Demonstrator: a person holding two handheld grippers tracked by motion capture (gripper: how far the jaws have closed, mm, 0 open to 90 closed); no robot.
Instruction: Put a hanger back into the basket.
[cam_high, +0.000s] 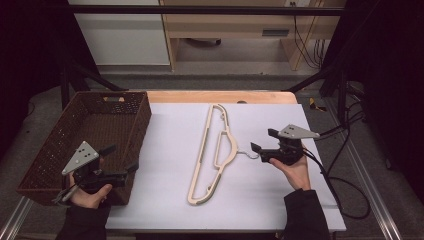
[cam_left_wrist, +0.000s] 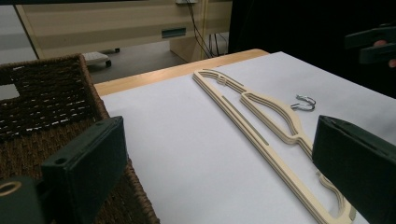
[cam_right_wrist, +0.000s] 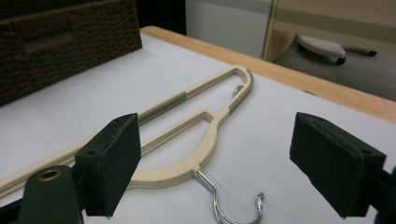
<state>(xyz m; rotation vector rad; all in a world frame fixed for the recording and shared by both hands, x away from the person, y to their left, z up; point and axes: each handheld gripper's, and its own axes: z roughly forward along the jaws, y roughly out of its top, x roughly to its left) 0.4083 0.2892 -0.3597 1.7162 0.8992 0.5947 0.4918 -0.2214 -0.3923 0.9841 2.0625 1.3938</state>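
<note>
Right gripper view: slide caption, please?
Open right gripper poised over the hanger, its hook between the jaws.

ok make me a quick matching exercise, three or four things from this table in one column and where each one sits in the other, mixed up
Things:
1. cream plastic clothes hanger
2. dark brown woven basket
3. left gripper
4. right gripper

Places:
A. open, over the basket's near right corner
B. flat on the white sheet, mid-table
C. open, at the hanger's metal hook
D. at the table's left edge

Pairs: 1-B, 2-D, 3-A, 4-C
</note>
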